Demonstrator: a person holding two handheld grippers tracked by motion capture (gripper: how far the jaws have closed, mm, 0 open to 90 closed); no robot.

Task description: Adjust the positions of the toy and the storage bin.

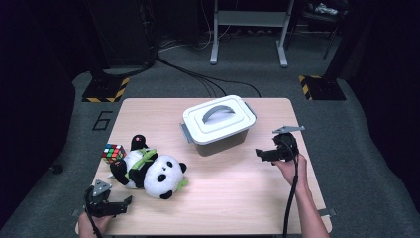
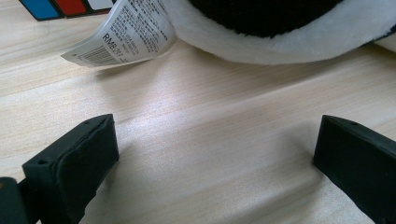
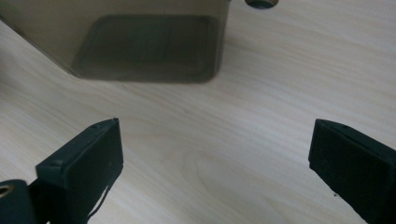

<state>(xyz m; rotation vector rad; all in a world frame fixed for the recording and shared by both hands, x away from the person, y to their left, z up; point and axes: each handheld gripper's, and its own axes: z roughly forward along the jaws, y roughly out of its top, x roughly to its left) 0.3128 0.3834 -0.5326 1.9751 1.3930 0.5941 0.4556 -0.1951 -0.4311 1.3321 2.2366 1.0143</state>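
As both arms wait at the tabletop's [image 1: 223, 198] near edge, the scene from left to right:
Left gripper [image 1: 116, 207]: jaws spread, empty, just short of the plush panda [image 1: 148, 173].
Panda: lying beside the puzzle cube [image 1: 113, 153], paper tag [image 2: 122, 32] facing the jaws.
Lidded box [image 1: 218, 125]: centre, lid on.
Right gripper [image 1: 265, 153]: spread, beside the box.
Advice: grip the panda's body, not the tag.

A black-and-white plush panda [image 1: 151, 171] with a green strap across its body lies on its back on the left part of the pale wooden tabletop [image 1: 237, 193], head toward the near edge. A white printed paper tag [image 2: 122, 31] hangs from it onto the wood. A grey translucent plastic storage box [image 1: 218, 130] with a closed white handled lid [image 1: 218, 117] stands upright mid-tabletop, well apart from the panda.
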